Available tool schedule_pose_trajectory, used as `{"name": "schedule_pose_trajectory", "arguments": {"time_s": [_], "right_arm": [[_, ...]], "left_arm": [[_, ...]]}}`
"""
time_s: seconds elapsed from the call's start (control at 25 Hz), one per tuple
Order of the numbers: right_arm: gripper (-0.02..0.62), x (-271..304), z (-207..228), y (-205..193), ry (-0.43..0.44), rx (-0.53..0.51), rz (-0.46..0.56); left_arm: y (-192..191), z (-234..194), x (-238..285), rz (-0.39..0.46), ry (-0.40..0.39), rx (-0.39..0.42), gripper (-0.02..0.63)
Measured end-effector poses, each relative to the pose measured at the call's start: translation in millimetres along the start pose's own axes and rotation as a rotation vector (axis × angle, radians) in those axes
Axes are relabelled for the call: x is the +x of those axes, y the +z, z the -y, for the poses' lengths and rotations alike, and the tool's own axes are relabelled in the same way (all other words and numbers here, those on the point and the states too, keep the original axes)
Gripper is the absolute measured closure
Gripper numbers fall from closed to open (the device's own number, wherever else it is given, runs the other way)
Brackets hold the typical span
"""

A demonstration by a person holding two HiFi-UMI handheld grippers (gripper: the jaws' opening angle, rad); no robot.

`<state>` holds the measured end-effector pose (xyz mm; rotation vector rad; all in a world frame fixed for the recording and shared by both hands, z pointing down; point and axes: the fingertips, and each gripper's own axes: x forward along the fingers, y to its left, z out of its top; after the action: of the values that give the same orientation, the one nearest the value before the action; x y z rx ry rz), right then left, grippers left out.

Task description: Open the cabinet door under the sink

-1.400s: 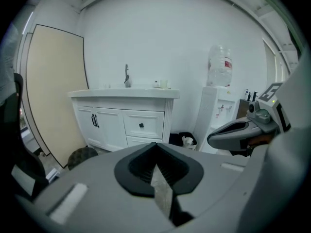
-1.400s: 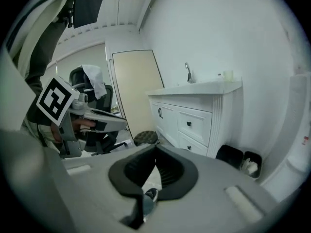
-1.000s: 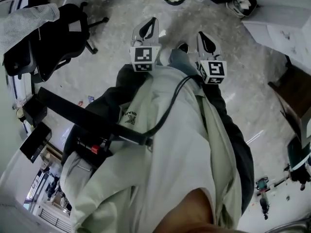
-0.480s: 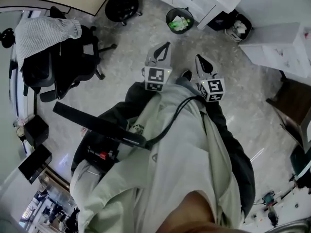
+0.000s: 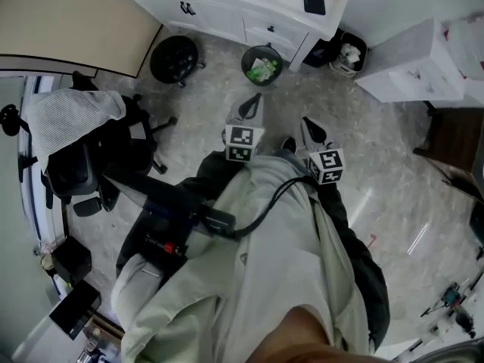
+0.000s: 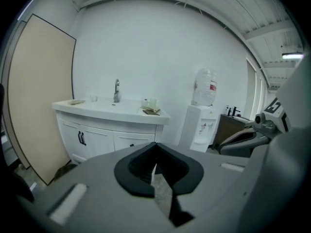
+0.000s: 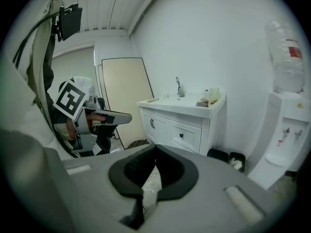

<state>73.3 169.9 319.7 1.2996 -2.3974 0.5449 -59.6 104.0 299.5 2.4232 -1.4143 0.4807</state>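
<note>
The white sink cabinet (image 5: 227, 10) stands at the top of the head view, its doors closed, with a pair of black handles (image 5: 185, 7). In the left gripper view the cabinet (image 6: 104, 135) is ahead at the left, with the handles (image 6: 81, 138) and a faucet (image 6: 117, 90) above. In the right gripper view the cabinet (image 7: 180, 125) is ahead. My left gripper (image 5: 249, 106) and right gripper (image 5: 308, 125) are held in front of the person's body, well short of the cabinet. Both are shut with nothing in them (image 6: 155, 145) (image 7: 155, 147).
A black bin with green rubbish (image 5: 262, 65) sits on the floor between the grippers and the cabinet, with a black stool (image 5: 174, 57) to its left. An office chair with a striped cloth (image 5: 76, 127) is at the left. A white water dispenser (image 5: 401, 70) and small bins (image 5: 344, 51) stand at the right.
The view has swung up and the sink cabinet has come fully into sight at the top. Both grippers have shifted slightly towards it and stay shut.
</note>
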Motion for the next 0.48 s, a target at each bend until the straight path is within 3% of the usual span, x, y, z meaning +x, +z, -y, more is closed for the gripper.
{"name": "schedule_pose_trajectory", "arguments": {"time_s": [0.2, 0.48], "right_arm": [[0.594, 4, 0, 0, -0.018, 0.015, -0.014], [0.594, 15, -15, 0, 0.023, -0.027, -0.031]], "left_arm": [[5, 5, 11, -0.012, -0.057, 0.035, 0.6], [3, -11, 7, -0.015, -0.024, 0.004, 0.6]]}}
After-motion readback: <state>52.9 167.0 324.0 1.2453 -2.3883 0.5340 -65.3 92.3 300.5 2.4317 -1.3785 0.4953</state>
